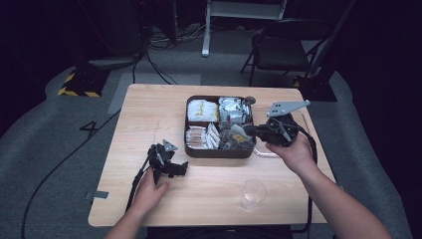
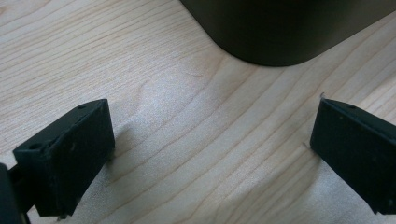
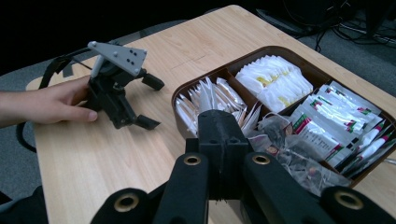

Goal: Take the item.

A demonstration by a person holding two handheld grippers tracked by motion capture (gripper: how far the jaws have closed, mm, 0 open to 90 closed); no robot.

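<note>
A dark brown tray point(image 1: 219, 153) with several compartments of packets stands in the middle of the wooden table point(image 1: 149, 114). My right gripper point(image 1: 248, 130) hovers over the tray's front right compartment, above crinkly clear bags point(image 3: 299, 163). Its jaws point(image 3: 219, 123) are pressed together and I see nothing between them. My left gripper point(image 1: 179, 168) rests on the table just left of the tray's front corner, a hand on it. Its jaws point(image 2: 210, 149) stand wide apart over bare wood, with the tray's rounded corner point(image 2: 280, 28) just ahead. From the right gripper view the left gripper point(image 3: 152, 102) also looks open.
White and yellow packets point(image 3: 275, 79) fill the tray's back left compartment, with printed sachets point(image 3: 336, 116) beside them. A clear plastic cup point(image 1: 253, 193) lies on the table near the front, right of centre. A folding chair point(image 1: 278, 50) stands beyond the table.
</note>
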